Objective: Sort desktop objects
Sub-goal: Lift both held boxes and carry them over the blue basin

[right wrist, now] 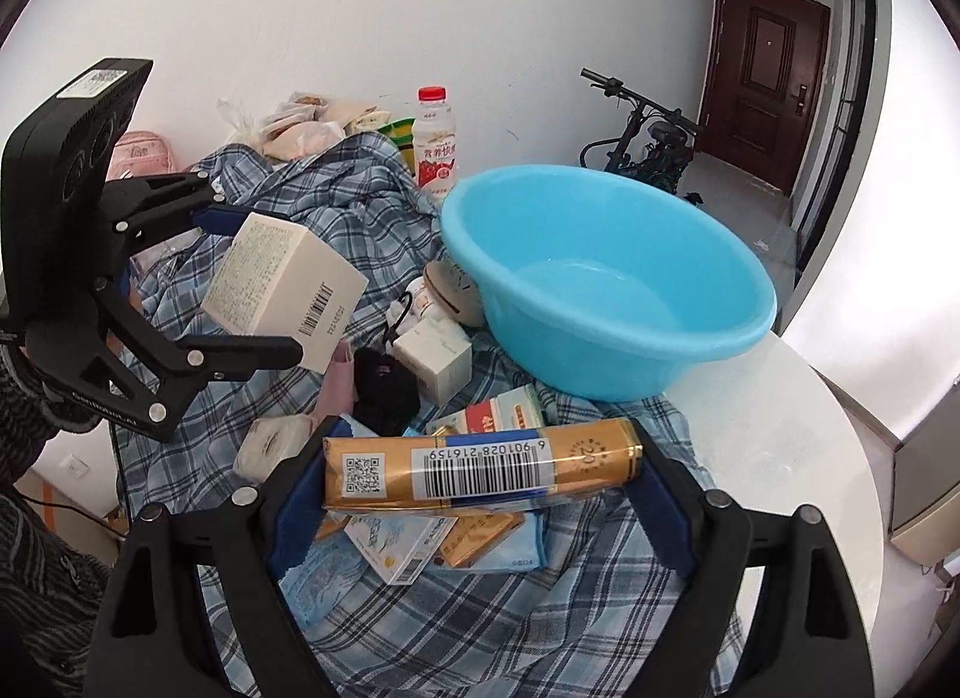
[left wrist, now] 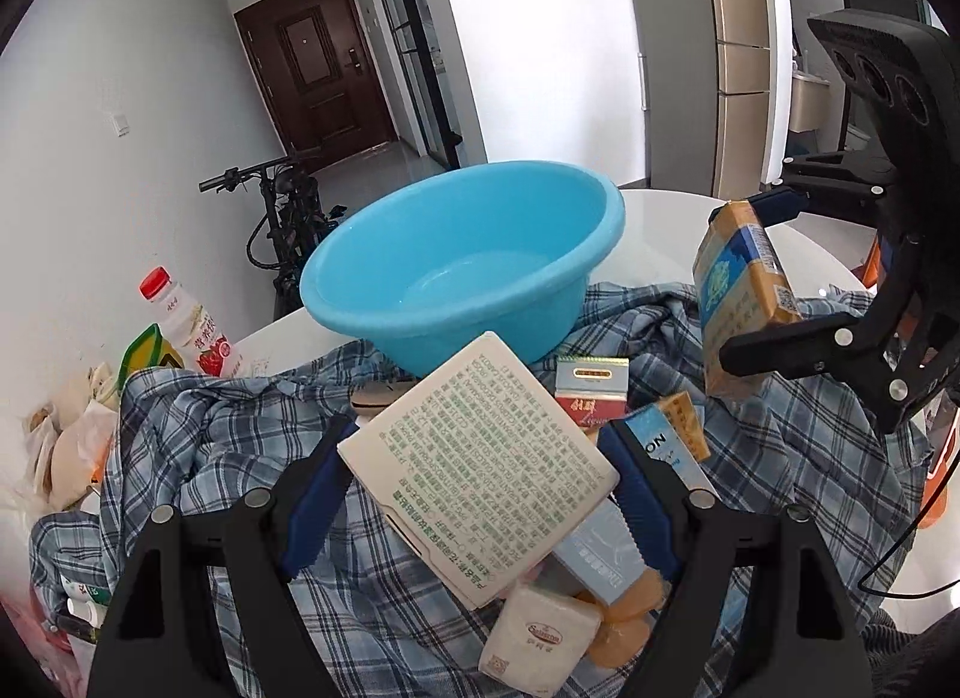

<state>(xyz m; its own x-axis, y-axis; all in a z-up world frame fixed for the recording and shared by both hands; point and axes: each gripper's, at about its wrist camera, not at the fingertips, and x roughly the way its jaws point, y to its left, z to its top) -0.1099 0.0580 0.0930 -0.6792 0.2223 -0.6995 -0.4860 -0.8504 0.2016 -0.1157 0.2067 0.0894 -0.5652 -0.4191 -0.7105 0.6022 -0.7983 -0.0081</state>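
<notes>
My left gripper (left wrist: 477, 440) is shut on a white box with green print (left wrist: 474, 476), held above the plaid cloth (left wrist: 240, 428). In the right wrist view that gripper (right wrist: 264, 284) and its white box (right wrist: 282, 284) hang at the left. My right gripper (right wrist: 483, 458) is shut on a long gold carton with a barcode (right wrist: 480, 467), gripped across its ends. The left wrist view shows this gripper (left wrist: 759, 278) and the gold carton (left wrist: 738, 290) at the right. A blue basin (left wrist: 468, 260) (right wrist: 606, 284) stands beyond both on the cloth, with nothing in it.
Several small boxes (right wrist: 432, 362) and packets (left wrist: 540, 638) lie on the cloth over the round white table (right wrist: 780, 428). A red-capped drink bottle (right wrist: 436, 140), snack bags (right wrist: 312, 122) and a pink bag (right wrist: 141, 155) sit by the wall. A bicycle (right wrist: 648, 128) stands behind the table.
</notes>
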